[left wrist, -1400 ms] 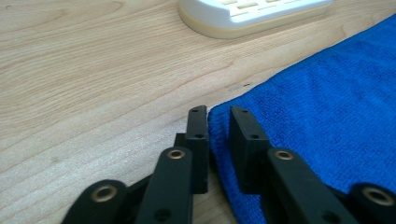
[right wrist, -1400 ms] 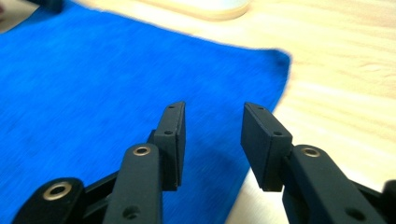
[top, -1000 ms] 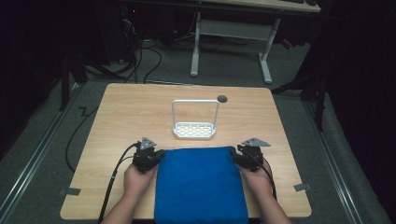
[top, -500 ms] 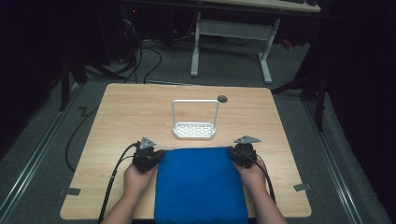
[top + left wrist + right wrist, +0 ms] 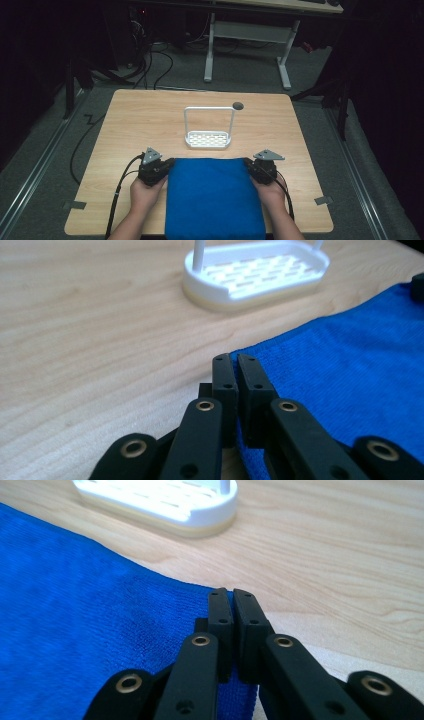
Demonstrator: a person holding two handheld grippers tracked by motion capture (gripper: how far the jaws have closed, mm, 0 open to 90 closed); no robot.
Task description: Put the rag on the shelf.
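A blue cloth (image 5: 215,200) lies flat on the near half of the wooden table (image 5: 150,115). My left gripper (image 5: 169,163) is at the cloth's far-left corner, and in the left gripper view its jaws (image 5: 235,360) are shut on the cloth's edge (image 5: 350,370). At the far-right corner is my right gripper (image 5: 248,163). Its jaws have just been closing, and in the right gripper view the gripper (image 5: 230,594) is shut on that corner of the cloth (image 5: 75,605).
A white slotted rack (image 5: 208,140) with a tall wire handle stands just beyond the cloth at mid-table; it is also in the gripper views (image 5: 255,272) (image 5: 165,500). A small dark hole (image 5: 238,105) marks the tabletop behind it. Cables trail from both grippers.
The right gripper has edged inward onto the cloth's far-right corner. The left gripper and the cloth have stayed where they were.
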